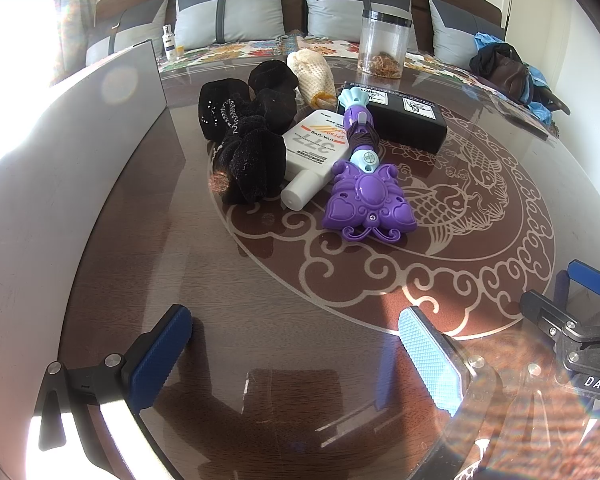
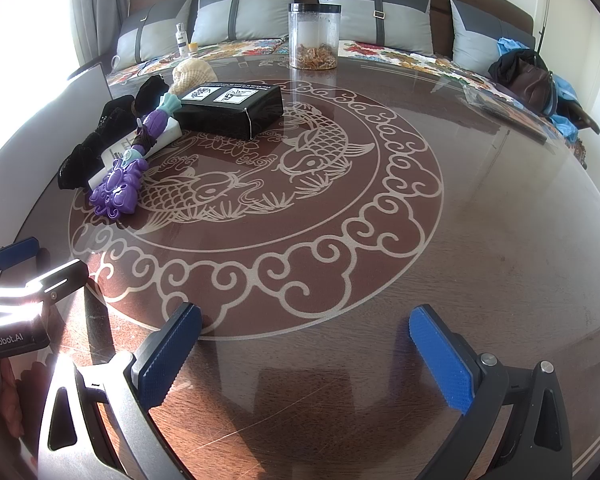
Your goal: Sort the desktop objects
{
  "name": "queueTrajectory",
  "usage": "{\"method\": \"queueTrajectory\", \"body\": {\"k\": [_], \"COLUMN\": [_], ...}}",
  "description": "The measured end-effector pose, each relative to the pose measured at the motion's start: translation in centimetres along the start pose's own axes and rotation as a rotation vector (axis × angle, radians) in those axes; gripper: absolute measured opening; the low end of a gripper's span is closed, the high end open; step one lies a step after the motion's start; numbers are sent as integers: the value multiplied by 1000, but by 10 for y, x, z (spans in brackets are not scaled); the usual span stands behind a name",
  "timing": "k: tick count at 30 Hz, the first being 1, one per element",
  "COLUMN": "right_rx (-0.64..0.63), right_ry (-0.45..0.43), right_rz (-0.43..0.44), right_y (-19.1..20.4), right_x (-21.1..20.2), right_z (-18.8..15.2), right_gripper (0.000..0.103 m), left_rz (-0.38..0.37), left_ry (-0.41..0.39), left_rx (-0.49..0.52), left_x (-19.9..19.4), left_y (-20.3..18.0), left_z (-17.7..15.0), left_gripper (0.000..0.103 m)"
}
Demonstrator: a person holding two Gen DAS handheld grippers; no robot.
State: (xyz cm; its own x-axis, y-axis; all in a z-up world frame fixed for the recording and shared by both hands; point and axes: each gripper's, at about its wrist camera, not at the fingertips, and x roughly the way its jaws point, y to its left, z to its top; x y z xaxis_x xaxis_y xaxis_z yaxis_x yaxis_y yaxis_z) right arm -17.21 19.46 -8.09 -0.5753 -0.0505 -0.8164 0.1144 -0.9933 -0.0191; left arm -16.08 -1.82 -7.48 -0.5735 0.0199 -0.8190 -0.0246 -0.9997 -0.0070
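No sorting appeared done: the purple toy [image 1: 366, 184], sunscreen tube [image 1: 314, 152] and black scrunchies [image 1: 248, 136] were heaped toward the tabletop's [image 2: 480, 240] far-left edge; both the left gripper [image 1: 296, 356] and the right gripper [image 2: 304, 356] were held apart, empty.

Counts, far-left pile on table [image 1: 260, 300]: 2 black scrunchies [image 1: 252, 164], maybe 3, they overlap so can't split for sure. 1 white sunscreen tube [image 1: 314, 152]. 1 purple toy wand [image 1: 368, 184] lying across the tube. 1 black box [image 2: 232, 114] w/ 2 white labels on top. 1 cream knit item [image 1: 314, 74] at far side. 1 clear jar [image 2: 315, 36] far center. On sofa behind: 4 grey cushions [image 2: 236, 12], 1 small white bottle [image 1: 169, 42], 1 bag [image 2: 530, 80] far right.
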Motion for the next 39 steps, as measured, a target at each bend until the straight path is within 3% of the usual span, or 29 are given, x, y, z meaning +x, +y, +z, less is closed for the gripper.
{"method": "queueTrajectory", "body": {"k": [20, 25, 29, 33, 39], "right_rx": [0, 0, 0, 0, 0], "right_ry": [0, 0, 0, 0, 0], "right_rz": [0, 0, 0, 0, 0], "right_y": [0, 0, 0, 0, 0], "right_x": [0, 0, 0, 0, 0], "right_z": [0, 0, 0, 0, 0], "right_gripper": [103, 103, 103, 103, 103], "left_rz": [0, -36, -68, -126, -51], "left_ry": [0, 42, -57, -30, 59], "left_rx": [2, 48, -51, -200, -267], "left_x": [-1, -6, -21, -3, 44], "left_y": [-1, 2, 25, 45, 55], "left_z": [-2, -3, 24, 74, 131], "left_gripper": [103, 103, 103, 103, 103]}}
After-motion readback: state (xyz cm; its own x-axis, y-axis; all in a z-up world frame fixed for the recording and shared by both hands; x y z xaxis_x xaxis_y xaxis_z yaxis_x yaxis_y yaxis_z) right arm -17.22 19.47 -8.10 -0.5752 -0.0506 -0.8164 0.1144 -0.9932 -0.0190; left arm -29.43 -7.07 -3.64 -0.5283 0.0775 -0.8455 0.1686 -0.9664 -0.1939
